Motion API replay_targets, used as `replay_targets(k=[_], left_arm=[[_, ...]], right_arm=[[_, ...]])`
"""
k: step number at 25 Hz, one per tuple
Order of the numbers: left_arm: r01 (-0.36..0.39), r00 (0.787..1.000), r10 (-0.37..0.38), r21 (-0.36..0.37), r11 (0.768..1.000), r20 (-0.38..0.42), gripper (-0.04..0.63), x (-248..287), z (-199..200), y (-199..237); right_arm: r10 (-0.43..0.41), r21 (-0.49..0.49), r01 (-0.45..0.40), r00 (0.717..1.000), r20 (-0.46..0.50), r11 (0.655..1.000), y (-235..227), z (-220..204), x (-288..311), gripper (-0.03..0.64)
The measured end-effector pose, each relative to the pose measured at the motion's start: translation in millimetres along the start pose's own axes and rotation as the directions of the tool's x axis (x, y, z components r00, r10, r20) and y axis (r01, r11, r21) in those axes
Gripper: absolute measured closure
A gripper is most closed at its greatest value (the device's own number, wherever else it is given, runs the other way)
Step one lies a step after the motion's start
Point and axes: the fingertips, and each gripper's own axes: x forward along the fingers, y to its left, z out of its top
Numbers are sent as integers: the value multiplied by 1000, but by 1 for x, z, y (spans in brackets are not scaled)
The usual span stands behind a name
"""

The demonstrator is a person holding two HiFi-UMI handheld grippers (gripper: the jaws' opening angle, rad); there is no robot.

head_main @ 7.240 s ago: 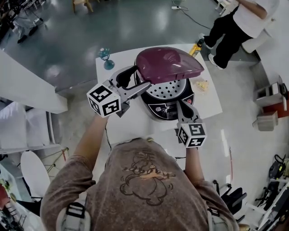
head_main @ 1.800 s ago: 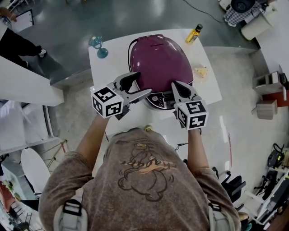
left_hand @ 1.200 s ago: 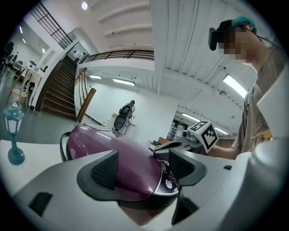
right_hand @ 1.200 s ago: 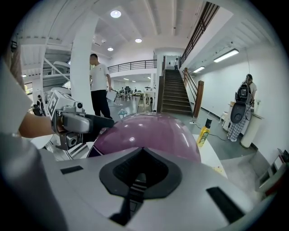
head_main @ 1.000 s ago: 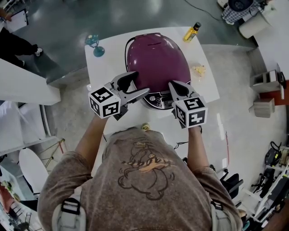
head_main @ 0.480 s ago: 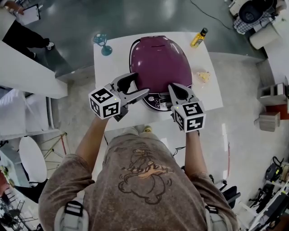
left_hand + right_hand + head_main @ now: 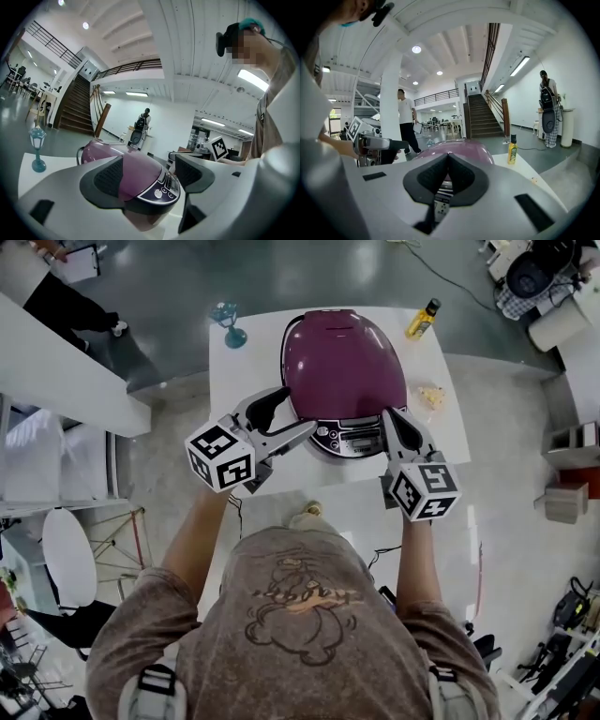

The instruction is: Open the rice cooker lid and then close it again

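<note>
Lid (image 7: 339,352), up 7.2 s ago, is now down on the rice cooker (image 7: 343,390). Right gripper (image 7: 393,420) has slid toward the table's (image 7: 251,371) near right corner, jaws together on nothing. Left gripper (image 7: 287,417) is at the cooker's near left, jaws apart, empty. Cooker sits mid-table, long axis far edge to near edge, control panel (image 7: 352,435) facing the near edge. Closing step looks finished; next move only needs both grippers backed away.
</note>
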Motion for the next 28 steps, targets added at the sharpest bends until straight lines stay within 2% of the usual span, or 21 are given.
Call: replay_targets(k=[18, 22, 23, 25, 28], left_arm=[[-8, 999, 6, 49, 999, 36, 247, -106, -23, -59], [-62, 996, 58, 68, 996, 70, 250, -127, -31, -66], [-84, 994, 78, 70, 994, 82, 261, -133, -33, -65], [-123, 989, 115, 73, 990, 97, 349, -142, -38, -65], [-162, 984, 154, 96, 982, 90, 418, -150, -50, -65]], right_arm=[[-59, -23, 61, 995, 76, 998, 98, -33, -87, 612], [-73, -43, 78, 992, 105, 996, 115, -43, -107, 612], [-72, -43, 77, 991, 115, 996, 118, -46, -110, 612], [-62, -50, 69, 990, 130, 996, 124, -53, -117, 612], [-50, -47, 57, 990, 129, 997, 128, -67, -122, 614]])
